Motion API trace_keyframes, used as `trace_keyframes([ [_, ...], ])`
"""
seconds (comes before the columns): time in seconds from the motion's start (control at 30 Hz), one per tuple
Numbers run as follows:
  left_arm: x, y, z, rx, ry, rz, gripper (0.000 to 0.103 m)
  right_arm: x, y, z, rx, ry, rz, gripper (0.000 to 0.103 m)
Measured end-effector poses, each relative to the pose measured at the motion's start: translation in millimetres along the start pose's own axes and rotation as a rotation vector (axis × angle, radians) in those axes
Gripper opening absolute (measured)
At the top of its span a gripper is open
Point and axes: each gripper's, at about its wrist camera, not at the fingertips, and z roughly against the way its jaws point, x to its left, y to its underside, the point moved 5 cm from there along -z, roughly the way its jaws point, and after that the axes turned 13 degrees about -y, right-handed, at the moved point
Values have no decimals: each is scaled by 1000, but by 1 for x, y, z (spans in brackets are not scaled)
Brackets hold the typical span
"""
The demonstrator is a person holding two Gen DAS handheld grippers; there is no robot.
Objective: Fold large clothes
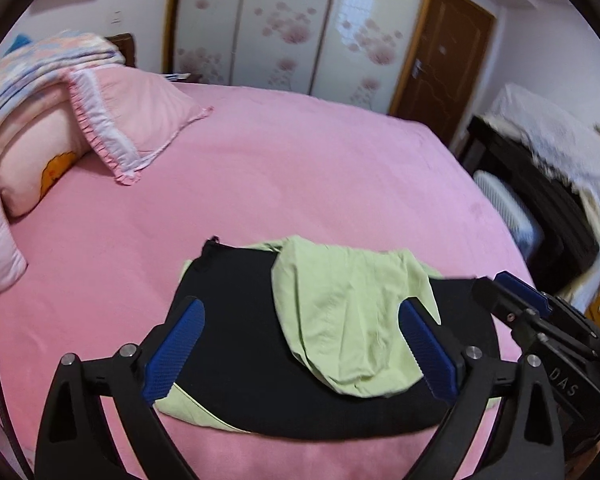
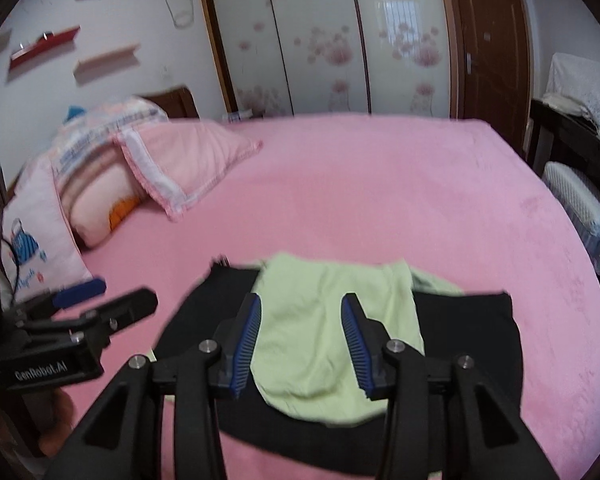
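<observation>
A black garment [image 1: 244, 344] [image 2: 467, 340] with light-green lining lies folded on the pink bed [image 1: 300, 168] [image 2: 379, 200] near its front edge. A light-green part [image 1: 347, 320] [image 2: 319, 340] is crumpled over its middle. My left gripper [image 1: 300, 344] is open and empty, held just above the garment with its blue pads [image 1: 176, 352] spread wide. It also shows at the left of the right wrist view [image 2: 104, 296]. My right gripper [image 2: 300, 344] is open and empty above the green part. It also shows at the right edge of the left wrist view [image 1: 503, 288].
Pink pillows [image 1: 140, 120] [image 2: 188, 160] and a folded quilt [image 1: 48, 64] are stacked at the bed's head on the left. A floral wardrobe [image 2: 319, 40] and brown door [image 2: 495, 40] stand behind. A dark table with lace cloth [image 1: 559, 152] and a white stool [image 2: 579, 204] are on the right.
</observation>
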Motion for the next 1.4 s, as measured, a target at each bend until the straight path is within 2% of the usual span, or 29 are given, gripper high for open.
trace_keyframes([
  [0.17,38,19,-14,37,54,143,98,8,-5,-19,20,-17,52,42],
  [0.23,50,33,-23,53,51,189,98,5,-4,-29,7,16,52,42],
  [0.33,72,68,-48,104,58,275,98,1,3,-44,15,59,56,36],
  [0.43,87,108,-78,196,87,373,98,-5,15,-65,50,95,63,28],
  [0.5,95,135,-94,242,120,457,97,-8,27,-81,80,107,67,22],
  [0.63,101,180,-119,323,200,633,97,-16,51,-105,124,122,63,18],
  [0.73,96,200,-133,366,258,705,97,-20,62,-117,143,131,57,17],
  [0.9,90,201,-153,309,284,737,98,-24,84,-132,171,125,58,14],
  [1.2,84,157,-191,212,312,725,97,-29,100,-136,183,88,38,14],
  [1.23,83,154,-193,206,308,727,94,-30,100,-136,185,88,39,14],
  [1.3,82,148,-197,194,284,740,78,-31,100,-138,190,87,40,14],
  [1.33,80,145,-199,195,279,742,58,-33,101,-139,192,88,39,13],
  [1.37,78,141,-203,201,271,741,45,-34,101,-140,194,90,39,12],
  [1.4,76,138,-207,215,258,732,23,-36,104,-142,202,91,37,10],
])
